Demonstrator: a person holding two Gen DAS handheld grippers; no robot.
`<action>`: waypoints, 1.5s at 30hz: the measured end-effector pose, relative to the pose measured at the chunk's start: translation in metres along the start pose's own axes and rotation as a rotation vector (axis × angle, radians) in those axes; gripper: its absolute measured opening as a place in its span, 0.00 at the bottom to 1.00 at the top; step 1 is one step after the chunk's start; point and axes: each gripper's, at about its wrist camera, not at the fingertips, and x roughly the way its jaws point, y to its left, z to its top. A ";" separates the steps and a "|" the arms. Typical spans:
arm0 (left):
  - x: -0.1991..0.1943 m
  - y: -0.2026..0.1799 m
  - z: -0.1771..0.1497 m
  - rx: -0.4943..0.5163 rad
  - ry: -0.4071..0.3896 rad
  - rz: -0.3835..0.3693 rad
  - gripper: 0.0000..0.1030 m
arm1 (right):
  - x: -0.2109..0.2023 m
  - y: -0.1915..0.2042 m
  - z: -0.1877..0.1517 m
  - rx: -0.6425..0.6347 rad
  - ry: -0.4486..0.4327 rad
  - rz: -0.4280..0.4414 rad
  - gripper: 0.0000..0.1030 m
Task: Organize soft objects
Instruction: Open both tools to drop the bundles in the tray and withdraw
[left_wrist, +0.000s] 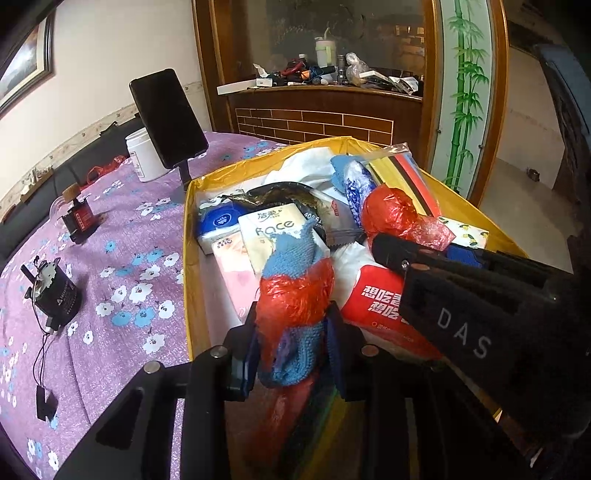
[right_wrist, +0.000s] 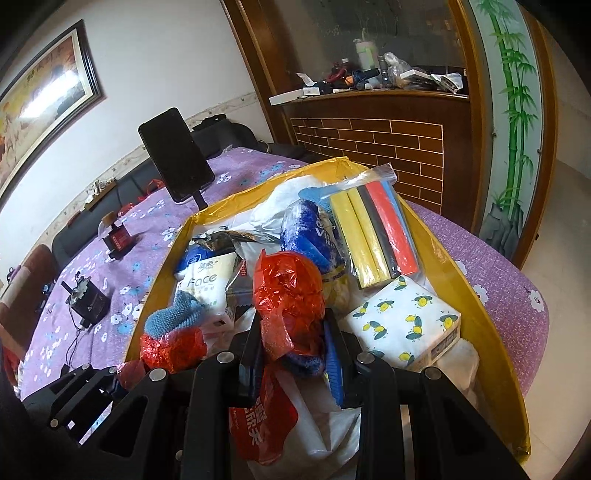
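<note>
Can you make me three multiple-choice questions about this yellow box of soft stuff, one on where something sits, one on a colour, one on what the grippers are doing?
1. Where is the lemon-print tissue pack?
A. inside the yellow box
B. on the purple tablecloth
C. on the wooden counter

2. What colour is the towel sticking out of the plastic held by the left gripper?
A. green
B. blue
C. white

3. What is the right gripper doing?
A. hanging open above the box
B. shut on a red plastic bundle
C. shut on the phone

Answers:
1 A, the pack lies within the box's yellow walls.
2 B, blue terry cloth pokes from the red wrap.
3 B, its fingers press both sides of the crinkled red plastic.
</note>
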 end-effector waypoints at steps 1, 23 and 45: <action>0.000 0.000 0.000 -0.002 0.000 0.002 0.33 | 0.000 0.001 0.000 -0.005 0.001 -0.005 0.29; -0.009 -0.004 -0.001 0.023 -0.043 0.030 0.73 | -0.008 0.005 -0.002 -0.055 0.015 -0.016 0.54; -0.028 -0.002 -0.003 0.005 -0.138 0.016 0.87 | -0.064 0.014 -0.004 -0.102 -0.101 -0.052 0.75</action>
